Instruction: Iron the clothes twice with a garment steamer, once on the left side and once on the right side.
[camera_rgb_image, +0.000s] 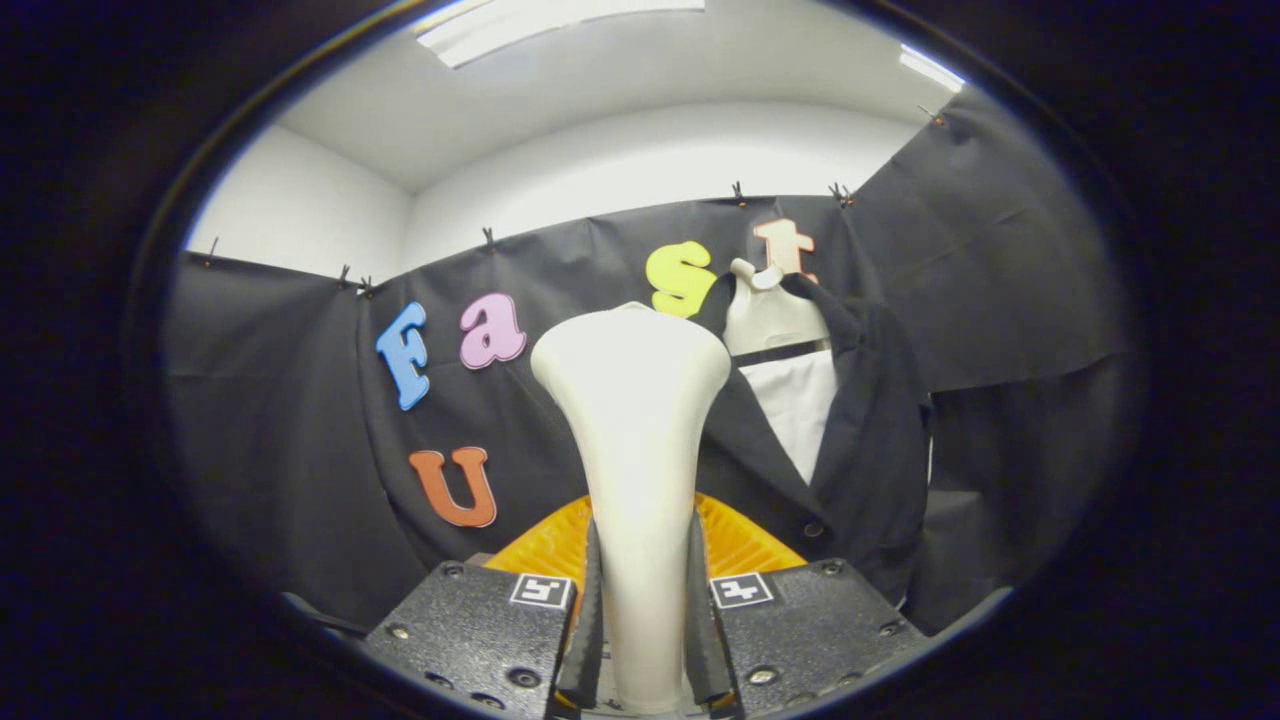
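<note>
Gripper view: gripper (642, 640) fingers pinch garment steamer (636, 470) handle, head upright. Dark jacket (860, 440) hangs beyond, to one side. Advice: keep steamer upright, sweep slowly down each side.

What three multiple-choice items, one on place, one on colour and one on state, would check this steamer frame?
1. Where is the garment steamer?
A. between the gripper fingers
B. on the floor
C. hooked on the hanger

2. What colour is the jacket on the mannequin?
A. red
B. black
C. yellow

3. How do the fingers stand?
A. wide apart, holding nothing
B. pinching the jacket
C. shut on the steamer

Key: 1 A, its handle rises from between the fingers; 2 B, dark cloth over a white front; 3 C, both fingers press its handle.
</note>
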